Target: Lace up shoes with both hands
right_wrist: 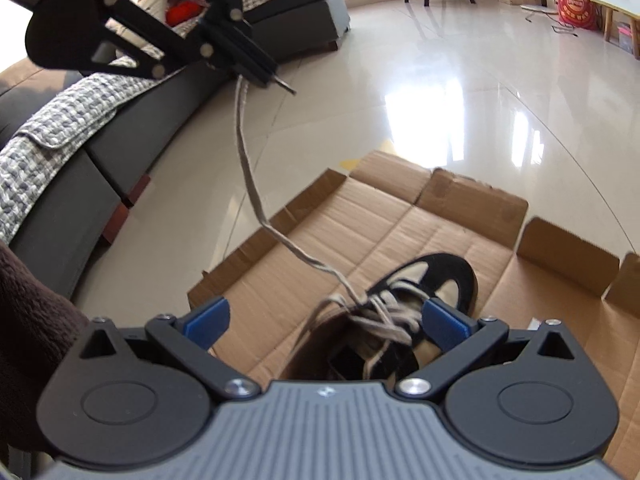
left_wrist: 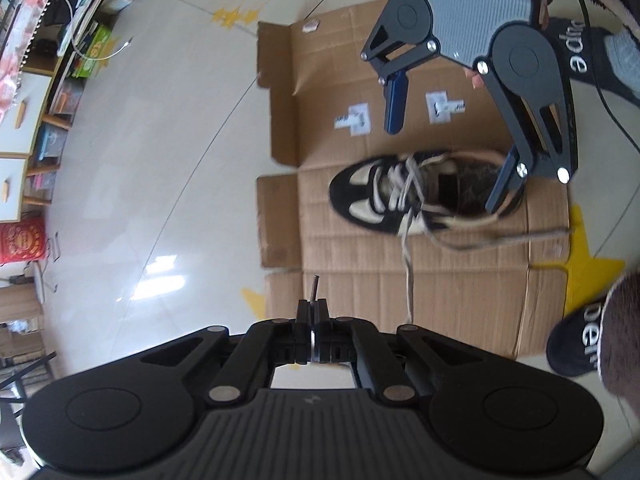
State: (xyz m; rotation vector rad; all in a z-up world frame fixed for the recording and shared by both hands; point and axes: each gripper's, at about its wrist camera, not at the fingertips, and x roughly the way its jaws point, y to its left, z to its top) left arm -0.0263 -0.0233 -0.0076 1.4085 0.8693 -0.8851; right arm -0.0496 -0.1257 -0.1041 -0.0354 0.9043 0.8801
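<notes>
Nearest the lens, we see the left tool [left_wrist: 311, 307] with its jaws pressed together on one end of the shoelace [right_wrist: 256, 200], the dark aglet [left_wrist: 314, 288] poking out beyond the tips. From there we follow the lace as it runs slack across to the sneaker [left_wrist: 424, 194], which lies on the flattened cardboard box [left_wrist: 400, 292] spread over the tiled floor [left_wrist: 160, 160]. At the right, the right tool [right_wrist: 326, 320] hangs over the shoe's heel opening, its blue pads [right_wrist: 208, 320] spread wide and pinching nothing.

We judge the task as partly done: several crossings already span the eyelets, yet both lace ends are loose and untied, the second end [left_wrist: 532, 236] trailing over the cardboard.

Count: one sneaker, one lace with two free ends, one cardboard sheet, two tools, and the person's two black socked feet [left_wrist: 576, 344].
</notes>
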